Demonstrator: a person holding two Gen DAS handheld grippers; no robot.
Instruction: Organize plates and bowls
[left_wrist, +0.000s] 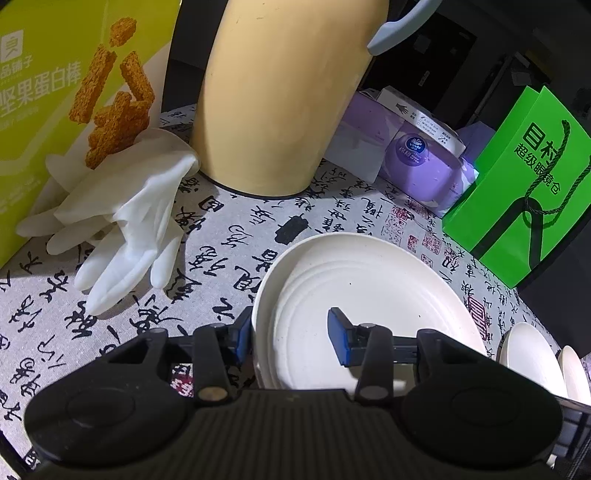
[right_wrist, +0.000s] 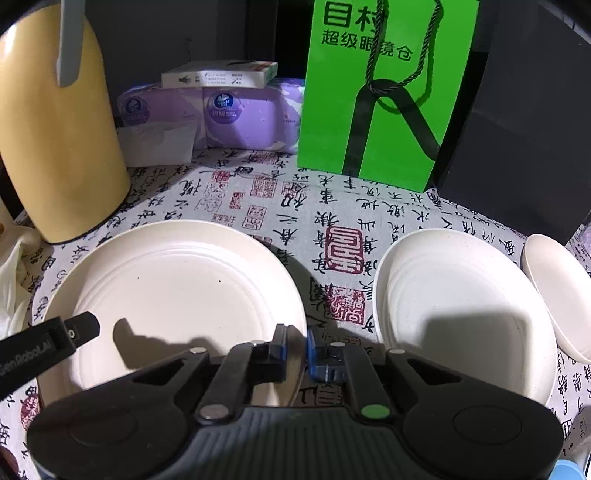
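Early going — big plate (right_wrist: 173, 295) flat on the cloth (right_wrist: 288, 206), second plate (right_wrist: 461, 314) and bowl (right_wrist: 554, 295) apart to its right, nothing stacked. Right gripper (right_wrist: 295, 347) clamped on its near-right rim; left gripper (left_wrist: 291, 336) straddling the left rim, fingers apart — stacking all ahead.

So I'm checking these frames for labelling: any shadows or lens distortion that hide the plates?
Right wrist view: tongs shadows darken the near parts of the large plate and the smaller plate, rims still readable. Left wrist view: the large plate is evenly lit. Both views: fisheye bending at the edges.
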